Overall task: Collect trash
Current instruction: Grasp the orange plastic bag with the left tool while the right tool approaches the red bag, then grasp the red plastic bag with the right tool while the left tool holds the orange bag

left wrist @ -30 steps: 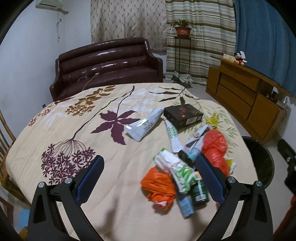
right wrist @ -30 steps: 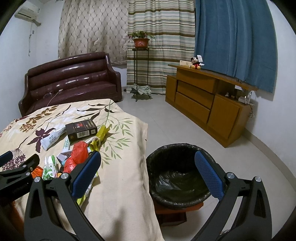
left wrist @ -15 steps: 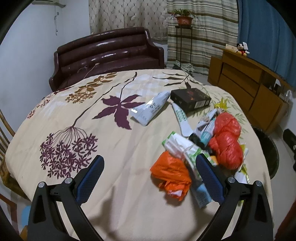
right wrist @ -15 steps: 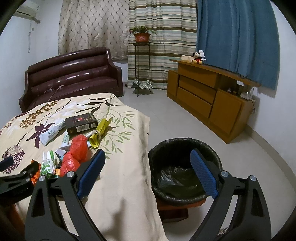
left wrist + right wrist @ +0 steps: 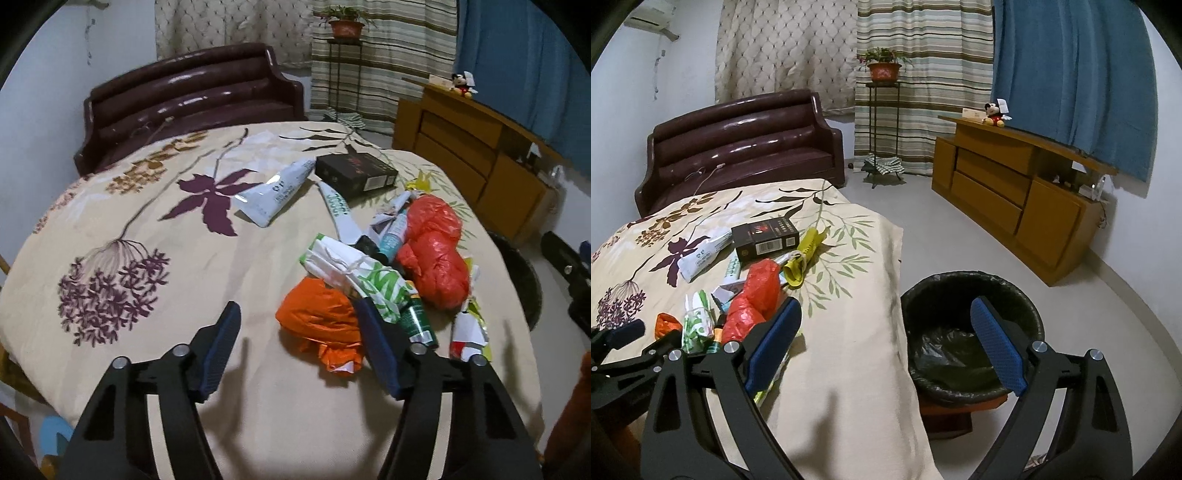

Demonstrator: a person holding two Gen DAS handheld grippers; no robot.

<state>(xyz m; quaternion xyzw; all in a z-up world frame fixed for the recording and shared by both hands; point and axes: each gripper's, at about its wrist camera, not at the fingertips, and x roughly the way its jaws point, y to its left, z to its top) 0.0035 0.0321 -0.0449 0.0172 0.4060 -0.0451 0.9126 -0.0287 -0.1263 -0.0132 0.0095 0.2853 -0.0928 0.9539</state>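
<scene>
A heap of trash lies on the flowered tablecloth. In it are a crumpled orange bag, a green-and-white wrapper, a red bag, a green tube, a white tube and a black box. My left gripper hangs low over the cloth with its jaws closing. The orange bag sits between them against the right finger; the left finger stands apart from it. My right gripper is open and holds nothing, straddling the table's edge and the black-lined bin.
The bin stands on the floor just beyond the table's right edge. A dark sofa is behind the table, a wooden cabinet along the right wall, a plant stand by the curtains. A wooden chair is at the table's left.
My left gripper's jaws have drawn closer together and tipped down toward the orange bag. The right gripper's jaws narrowed slightly and otherwise kept still.
</scene>
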